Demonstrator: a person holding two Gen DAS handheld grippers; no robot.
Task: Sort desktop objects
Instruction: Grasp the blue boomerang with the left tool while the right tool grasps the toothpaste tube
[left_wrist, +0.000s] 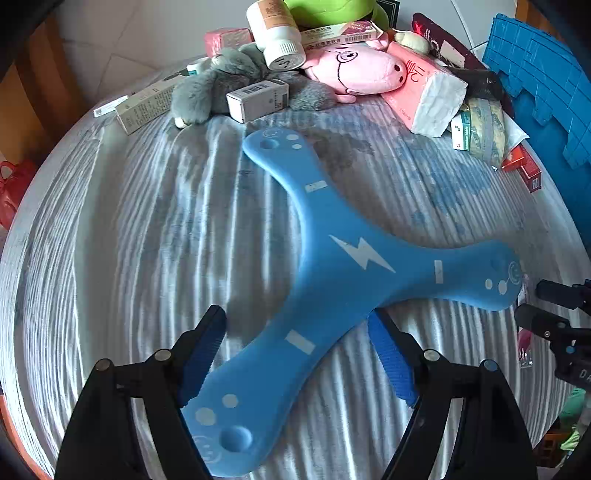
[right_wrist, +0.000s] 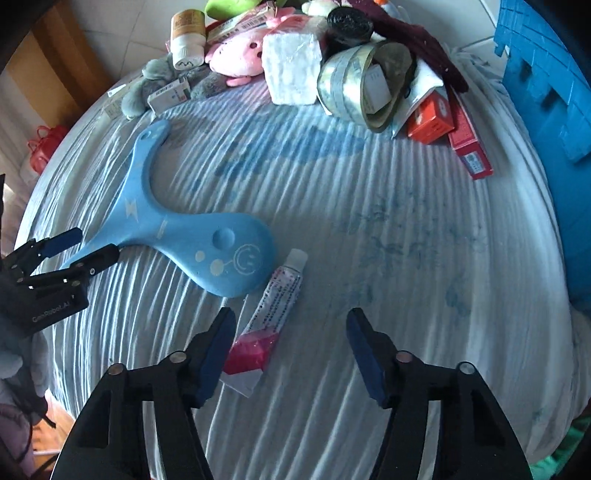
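A blue three-armed foam boomerang (left_wrist: 354, 258) lies flat on the striped cloth. Its near arm runs between the fingers of my left gripper (left_wrist: 297, 315); the left pad is at the arm's edge and the right pad stands clear of it, so the gripper is open. In the right wrist view that left gripper (right_wrist: 88, 245) straddles the arm's tip. A white ointment tube (right_wrist: 273, 306) with a pink end lies beside the boomerang (right_wrist: 221, 254). My right gripper (right_wrist: 291, 315) hangs open over the tube, whose pink end is close to the left finger. The right gripper (left_wrist: 532, 300) also shows at the left wrist view's right edge.
The far side of the table holds a pile: a pill bottle (left_wrist: 277, 33), a pink pig plush (left_wrist: 362, 70), a grey plush (left_wrist: 221, 85), medicine boxes (left_wrist: 255, 98), a tissue pack (left_wrist: 428, 96), a tape roll (right_wrist: 354, 85) and red boxes (right_wrist: 432, 118). A blue plastic crate (right_wrist: 546, 92) stands at the right.
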